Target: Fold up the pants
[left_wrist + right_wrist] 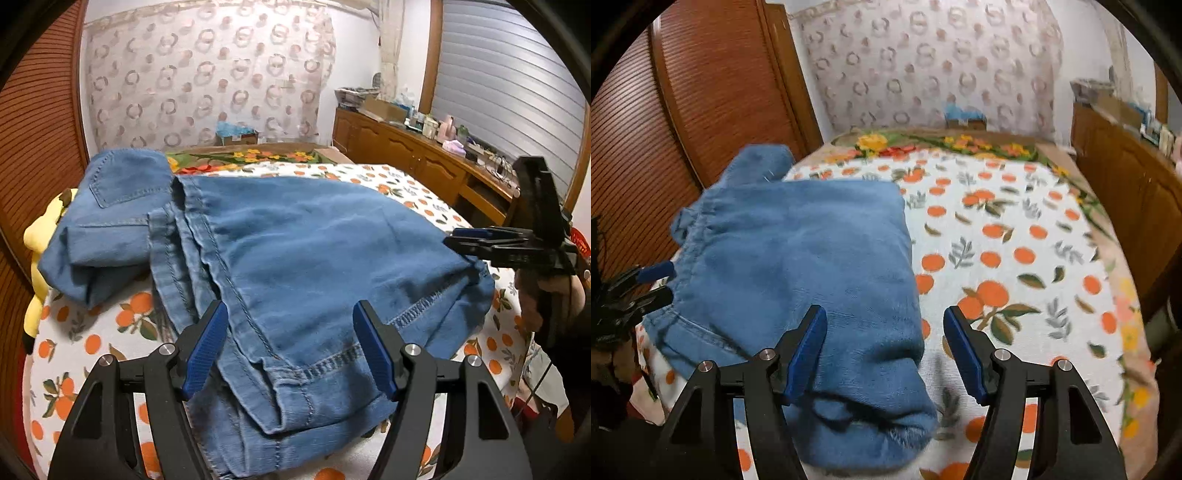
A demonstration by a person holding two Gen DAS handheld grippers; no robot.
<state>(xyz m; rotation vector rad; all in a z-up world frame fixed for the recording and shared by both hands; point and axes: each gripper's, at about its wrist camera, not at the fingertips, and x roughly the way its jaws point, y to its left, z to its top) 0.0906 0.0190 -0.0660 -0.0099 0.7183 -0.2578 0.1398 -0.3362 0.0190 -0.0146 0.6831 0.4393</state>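
Nearest in the left wrist view, the left hand-held gripper [290, 347] is held released, its ribbed blue pads astride the stitched hem of the pants [280, 251] without pressing it. In the right wrist view, the right hand-held gripper [884, 350] is likewise released over the fold's rounded edge. The soft blue denim pants are laid folded on the bed [1015, 236], long axis running from the hems away toward the pocketed waist. An orange-printed sheet covers the bed.
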